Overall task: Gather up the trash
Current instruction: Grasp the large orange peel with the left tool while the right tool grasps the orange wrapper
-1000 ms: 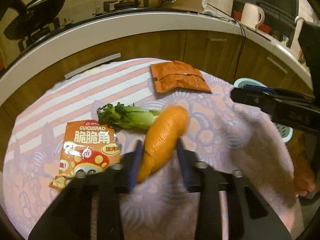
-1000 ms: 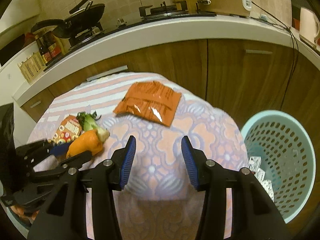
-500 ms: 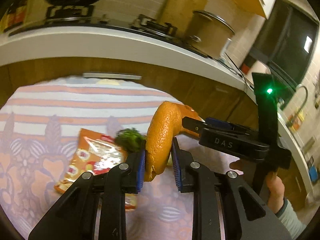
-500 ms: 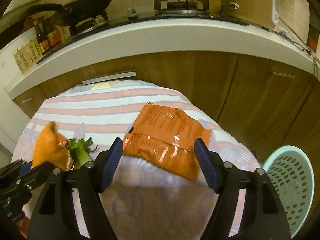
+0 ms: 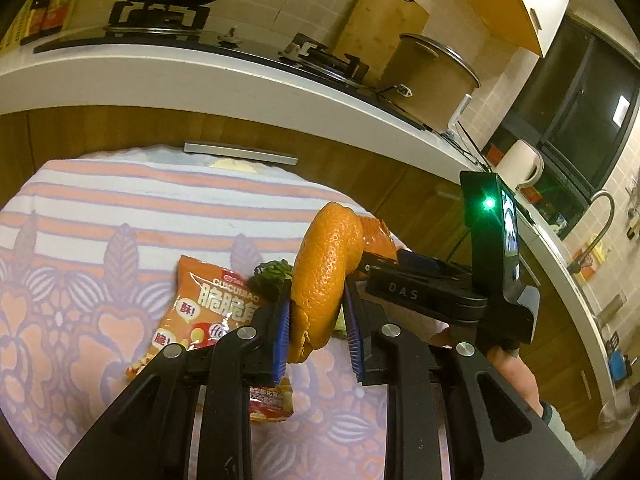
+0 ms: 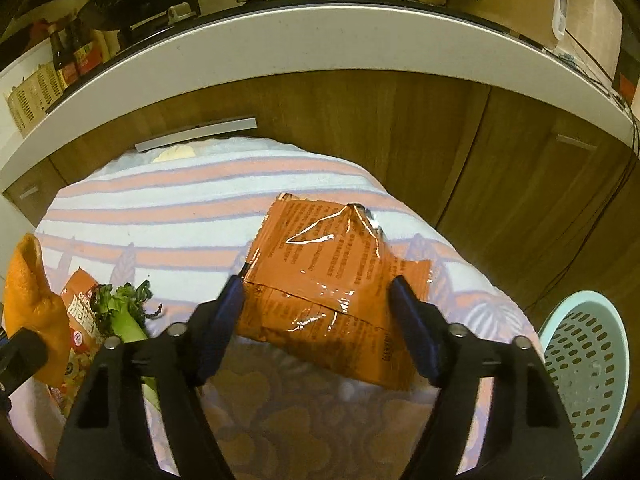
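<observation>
My left gripper [image 5: 316, 330] is shut on an orange peel [image 5: 324, 276] and holds it above the table; the peel also shows at the left edge of the right wrist view [image 6: 34, 304]. Below it lie an orange snack bag [image 5: 200, 316] and a green vegetable scrap [image 6: 124, 312]. My right gripper [image 6: 320, 320] is open wide, its fingers on either side of a crumpled orange foil wrapper [image 6: 336, 284] lying on the striped tablecloth [image 6: 180, 196].
A pale blue perforated trash basket [image 6: 588, 364] stands on the floor at the lower right of the table. Wooden cabinets and a white countertop [image 6: 320, 36] with a stove and wok lie behind. My right gripper's body [image 5: 440, 292] shows in the left wrist view.
My left gripper lifted the orange peel off the table and turned left. My right gripper moved forward and opened wider around the foil wrapper.
</observation>
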Demonstrator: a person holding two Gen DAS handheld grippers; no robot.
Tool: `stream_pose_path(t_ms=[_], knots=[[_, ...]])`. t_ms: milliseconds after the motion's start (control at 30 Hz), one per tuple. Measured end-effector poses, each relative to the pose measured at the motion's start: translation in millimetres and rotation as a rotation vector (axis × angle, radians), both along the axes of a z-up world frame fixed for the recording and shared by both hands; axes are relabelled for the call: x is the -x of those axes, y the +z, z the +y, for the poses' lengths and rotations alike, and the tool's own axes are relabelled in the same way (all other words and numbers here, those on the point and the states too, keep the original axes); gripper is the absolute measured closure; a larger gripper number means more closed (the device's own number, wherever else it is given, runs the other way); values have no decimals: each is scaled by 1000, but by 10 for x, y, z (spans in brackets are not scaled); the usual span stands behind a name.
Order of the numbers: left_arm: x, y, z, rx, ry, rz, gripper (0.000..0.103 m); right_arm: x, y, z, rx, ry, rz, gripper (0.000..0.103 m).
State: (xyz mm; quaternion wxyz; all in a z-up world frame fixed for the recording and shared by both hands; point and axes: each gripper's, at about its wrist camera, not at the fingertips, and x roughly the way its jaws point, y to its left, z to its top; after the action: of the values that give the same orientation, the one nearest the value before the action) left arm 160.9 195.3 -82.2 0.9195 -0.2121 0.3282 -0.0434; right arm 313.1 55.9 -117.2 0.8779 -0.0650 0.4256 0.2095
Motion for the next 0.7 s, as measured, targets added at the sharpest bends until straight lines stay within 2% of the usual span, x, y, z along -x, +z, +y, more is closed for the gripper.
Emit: stream_pose_path(t_ms=[133,267,333,433,700], knots=[[-8,-4,-11,-4,-5,1,81,56,21,44,-8,41,-26,60],[-19,-19,-26,-12,-7,8,81,79,60,-5,-45,41,-36,68],[-10,-10,-45,-16,-10,5,81,112,99,-58,-69,37,-43,77],[-2,9,-79,-24,-17,0,81,162,174,-157,-101,22,-55,80],[0,101,-276,-29,-52,-10,81,365,462,-511,-127,-5,-110,81]])
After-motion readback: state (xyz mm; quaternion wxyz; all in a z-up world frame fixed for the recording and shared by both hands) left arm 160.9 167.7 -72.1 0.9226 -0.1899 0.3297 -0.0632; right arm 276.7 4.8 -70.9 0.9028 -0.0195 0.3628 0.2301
